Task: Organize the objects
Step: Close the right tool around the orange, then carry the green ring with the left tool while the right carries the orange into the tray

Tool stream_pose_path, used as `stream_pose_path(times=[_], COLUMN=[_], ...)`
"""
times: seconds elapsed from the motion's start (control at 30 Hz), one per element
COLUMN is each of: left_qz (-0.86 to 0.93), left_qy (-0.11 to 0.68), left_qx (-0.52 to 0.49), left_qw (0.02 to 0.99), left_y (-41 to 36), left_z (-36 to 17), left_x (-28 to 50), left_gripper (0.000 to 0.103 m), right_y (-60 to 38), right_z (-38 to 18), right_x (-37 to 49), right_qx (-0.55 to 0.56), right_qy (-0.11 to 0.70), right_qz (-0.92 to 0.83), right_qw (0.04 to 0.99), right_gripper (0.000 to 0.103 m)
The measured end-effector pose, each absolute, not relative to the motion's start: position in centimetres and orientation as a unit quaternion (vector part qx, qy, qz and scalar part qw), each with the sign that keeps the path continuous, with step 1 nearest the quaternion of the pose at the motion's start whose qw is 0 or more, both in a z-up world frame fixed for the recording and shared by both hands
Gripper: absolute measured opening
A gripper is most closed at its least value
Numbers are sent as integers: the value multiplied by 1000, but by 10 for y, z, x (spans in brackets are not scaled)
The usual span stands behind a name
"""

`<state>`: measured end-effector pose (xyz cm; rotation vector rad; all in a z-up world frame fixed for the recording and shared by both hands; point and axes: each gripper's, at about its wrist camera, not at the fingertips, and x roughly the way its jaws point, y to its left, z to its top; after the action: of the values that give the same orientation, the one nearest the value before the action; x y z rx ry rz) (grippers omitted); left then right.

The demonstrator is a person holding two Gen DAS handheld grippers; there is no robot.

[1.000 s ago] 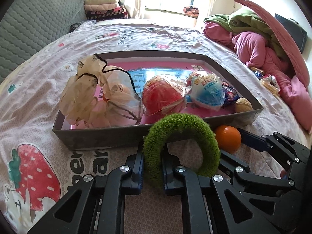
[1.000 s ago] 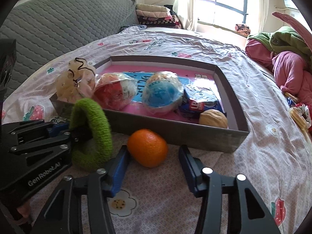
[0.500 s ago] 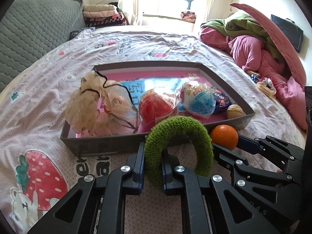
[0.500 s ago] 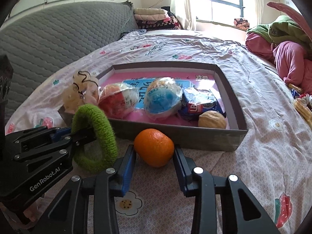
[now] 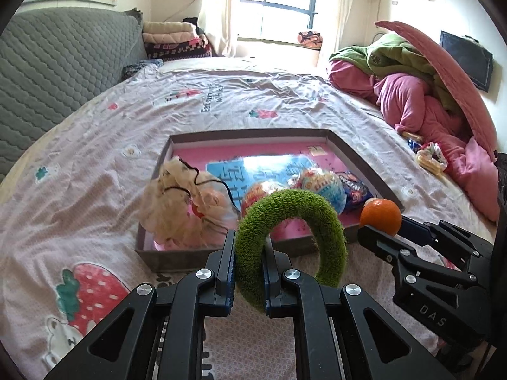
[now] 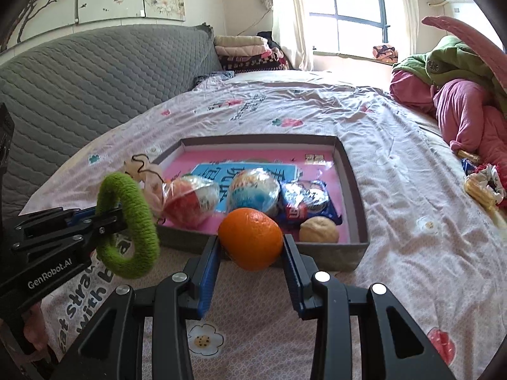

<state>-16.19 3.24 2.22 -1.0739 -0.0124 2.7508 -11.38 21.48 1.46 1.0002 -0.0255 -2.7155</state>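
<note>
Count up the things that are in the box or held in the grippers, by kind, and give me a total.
Round toys wrapped in clear plastic, one red and one blue: 2
Gauzy cream pouch: 1
Blue snack packet: 1
Tan walnut: 1
Fuzzy green ring, held: 1
Orange fruit, held: 1
Total: 7

Sunlit window [image 5: 279, 12] behind bed [image 5: 253, 101]

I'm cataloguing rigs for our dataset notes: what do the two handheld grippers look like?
Both the left gripper and the right gripper are black, angular linkage frames with silver rivets and blue-padded fingers. White lettering reads "GenRobot.AI" on the left and "DAS" on the right. No cables show.
</note>
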Motion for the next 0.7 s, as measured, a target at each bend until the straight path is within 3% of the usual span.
stream_pose_path(times=[0.7], left_qz=[941], left_qy=[1], left_qx=[-334], left_qw=[55], left_y=[7], left_z=[79], left_x=[-189], left_gripper=[13], right_y=[243], right_z=[57], right_x=[-126], right_qx=[280], right_qy=[7], right_qz=[-953], right_qw=[112], right_gripper=[39])
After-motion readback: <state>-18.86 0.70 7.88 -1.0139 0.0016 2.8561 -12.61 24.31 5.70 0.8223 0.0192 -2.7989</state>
